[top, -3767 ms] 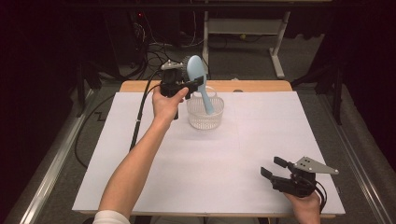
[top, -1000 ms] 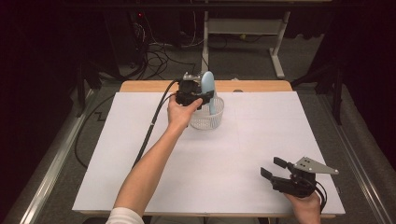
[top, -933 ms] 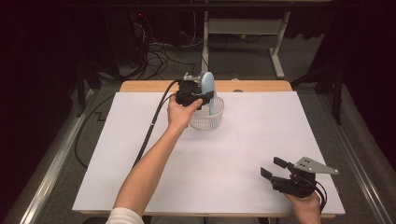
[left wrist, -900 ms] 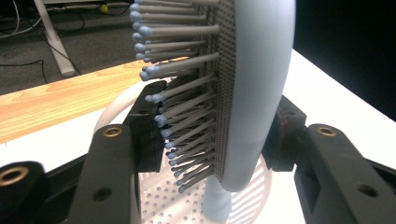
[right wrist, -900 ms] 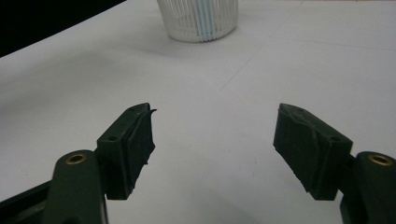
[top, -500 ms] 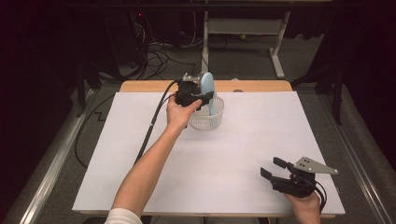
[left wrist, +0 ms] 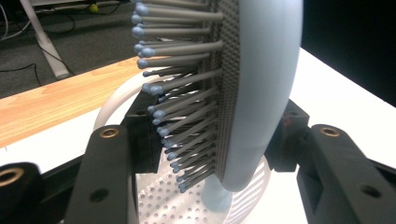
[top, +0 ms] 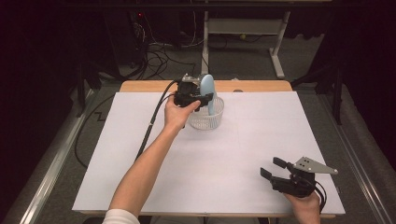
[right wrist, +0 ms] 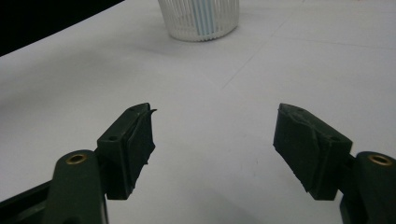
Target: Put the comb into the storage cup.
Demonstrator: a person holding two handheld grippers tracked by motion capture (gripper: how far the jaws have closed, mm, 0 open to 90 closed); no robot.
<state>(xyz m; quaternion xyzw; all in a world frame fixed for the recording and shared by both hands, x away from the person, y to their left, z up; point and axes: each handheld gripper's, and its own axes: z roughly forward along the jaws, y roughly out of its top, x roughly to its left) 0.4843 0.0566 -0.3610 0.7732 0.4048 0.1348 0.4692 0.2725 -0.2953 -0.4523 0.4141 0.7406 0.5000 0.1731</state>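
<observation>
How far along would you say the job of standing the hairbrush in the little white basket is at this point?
Mostly done: the blue hairbrush stands handle-down inside the white basket, its handle tip at the perforated bottom. In hand: the left gripper is at the brush head, its jaws just beginning to open. Left: let go fully and draw the hand back. The right gripper rests open near the table's near edge.

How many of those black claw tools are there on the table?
2. The left gripper is at the far side, clamped on the blue hairbrush standing in the white basket. The right gripper is near, open.
</observation>
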